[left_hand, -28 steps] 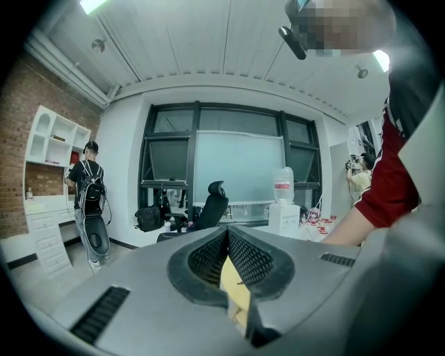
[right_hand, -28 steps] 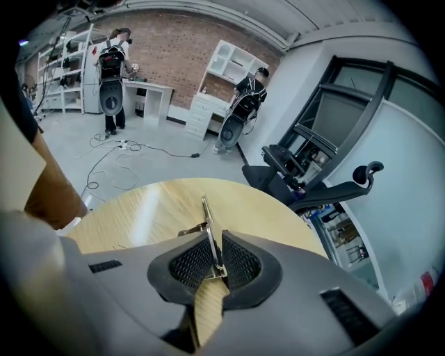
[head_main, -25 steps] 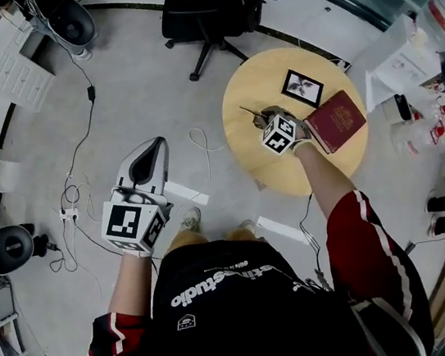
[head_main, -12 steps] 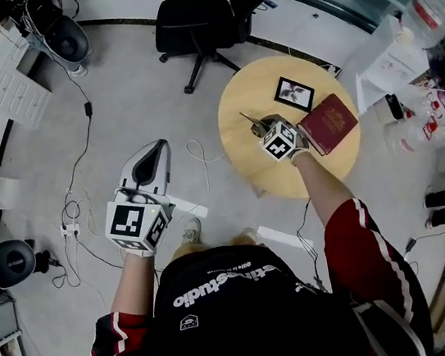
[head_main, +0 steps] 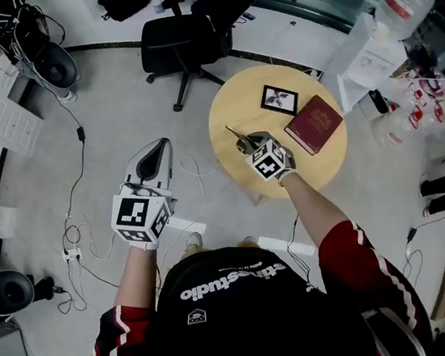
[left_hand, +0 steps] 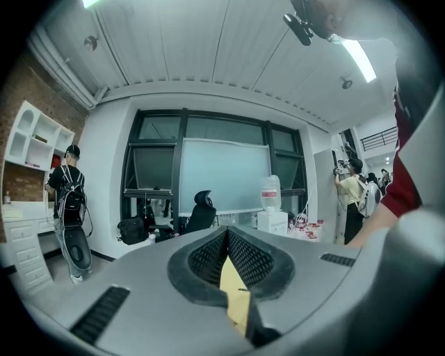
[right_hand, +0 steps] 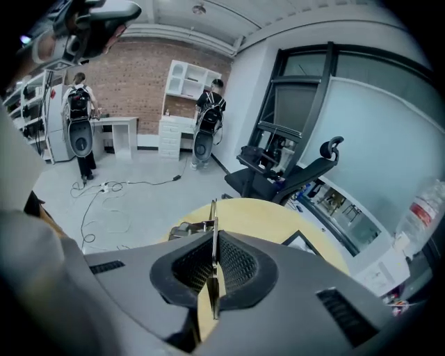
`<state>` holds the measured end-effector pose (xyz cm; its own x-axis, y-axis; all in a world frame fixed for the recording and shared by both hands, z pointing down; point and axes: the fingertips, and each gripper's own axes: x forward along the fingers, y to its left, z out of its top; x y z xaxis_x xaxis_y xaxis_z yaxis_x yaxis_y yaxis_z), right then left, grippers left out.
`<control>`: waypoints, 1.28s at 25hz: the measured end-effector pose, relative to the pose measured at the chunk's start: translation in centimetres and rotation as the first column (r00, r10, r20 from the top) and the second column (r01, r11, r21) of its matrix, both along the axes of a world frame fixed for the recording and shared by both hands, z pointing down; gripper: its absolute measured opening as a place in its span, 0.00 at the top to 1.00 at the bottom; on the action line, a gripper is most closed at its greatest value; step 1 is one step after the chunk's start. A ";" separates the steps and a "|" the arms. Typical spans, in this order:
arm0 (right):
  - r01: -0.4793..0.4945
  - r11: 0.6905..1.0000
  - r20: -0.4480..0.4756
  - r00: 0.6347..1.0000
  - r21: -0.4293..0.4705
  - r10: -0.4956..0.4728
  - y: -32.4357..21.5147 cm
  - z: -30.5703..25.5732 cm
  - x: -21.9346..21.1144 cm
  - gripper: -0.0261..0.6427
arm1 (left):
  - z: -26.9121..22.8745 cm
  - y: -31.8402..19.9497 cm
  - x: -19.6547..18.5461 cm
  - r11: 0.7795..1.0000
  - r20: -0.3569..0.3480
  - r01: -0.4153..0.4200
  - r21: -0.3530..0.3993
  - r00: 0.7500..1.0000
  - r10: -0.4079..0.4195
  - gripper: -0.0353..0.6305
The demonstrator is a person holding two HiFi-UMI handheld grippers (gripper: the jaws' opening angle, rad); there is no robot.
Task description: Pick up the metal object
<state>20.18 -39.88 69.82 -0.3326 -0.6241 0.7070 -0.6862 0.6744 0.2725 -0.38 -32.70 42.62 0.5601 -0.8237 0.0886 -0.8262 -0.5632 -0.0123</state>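
Standing edge-on in the right gripper view, the thin, flat, silvery metal object point(right_hand: 213, 226) is clamped between the ribbed black pads of the right gripper point(right_hand: 213, 252), whose jaws are pressed together on it. A narrow tip pokes out ahead of the jaws, and a bulkier bright metal part sticks off to one side. In the head view the metal object point(head_main: 237, 137) juts from the right gripper point(head_main: 253, 146) over the near-left part of the round, pale wooden bench point(head_main: 320, 168). It looks lifted clear of the top, though that view does not settle this. The dark red hardback book point(head_main: 314, 124) lies just beside the gripper, and the black-framed picture point(head_main: 279, 99) lies beyond it. The left gripper point(head_main: 152, 160) hangs well apart over the grey floor point(head_main: 111, 98), its jaws together on nothing. The risk I see is the grip itself: a thin strip pinched flat between the pads can pivot there, and the off-centre weight at its far end would help it swing or creep out. If it slips near this side of the bench, it may drop past the rim to the floor. A hasty sweep to the right could also nudge the book.
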 end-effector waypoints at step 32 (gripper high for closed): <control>-0.387 0.889 0.565 0.802 0.246 0.194 12.6 -28.8 -2.9 0.92 | -6.4 1.8 1.5 0.975 -0.104 -0.214 0.065 0.970 0.220 0.92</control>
